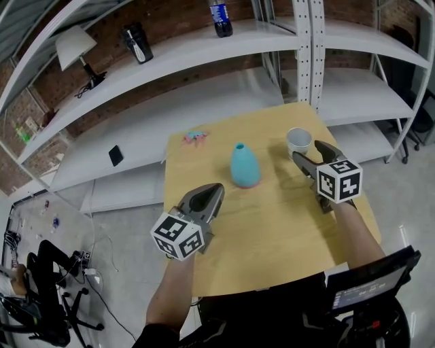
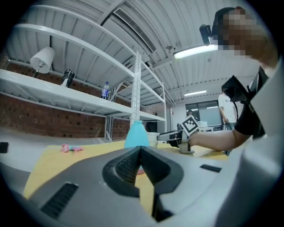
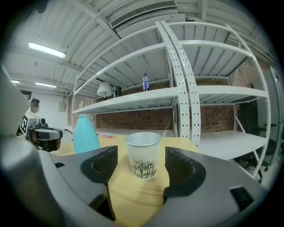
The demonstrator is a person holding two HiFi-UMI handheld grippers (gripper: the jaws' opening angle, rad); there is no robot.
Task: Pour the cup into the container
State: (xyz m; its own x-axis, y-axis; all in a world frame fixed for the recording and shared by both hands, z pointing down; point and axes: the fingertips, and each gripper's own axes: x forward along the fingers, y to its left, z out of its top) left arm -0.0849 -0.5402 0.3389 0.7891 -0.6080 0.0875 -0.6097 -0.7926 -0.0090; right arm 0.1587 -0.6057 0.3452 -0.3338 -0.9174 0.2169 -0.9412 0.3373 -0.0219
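A white cup [image 1: 298, 141] with a tree print [image 3: 143, 155] stands upright on the wooden table [image 1: 272, 231], far right. My right gripper [image 1: 311, 152] is open just behind it; in the right gripper view the cup shows in the gap of the gripper [image 3: 141, 156], and the pads are clear of it. A teal bottle-shaped container [image 1: 245, 166] stands upright mid-table, left of the cup [image 3: 85, 134]. My left gripper [image 1: 212, 194] is shut and empty, near the container's left side; in the left gripper view the container [image 2: 136, 134] rises beyond its tips [image 2: 140, 150].
A small pink object [image 1: 195, 138] lies near the table's far left corner. White shelving stands behind the table, with a bottle [image 1: 219, 18], a lamp [image 1: 73, 46] and a black flat object [image 1: 116, 155] on it. A shelf post [image 1: 307, 47] rises close behind the cup.
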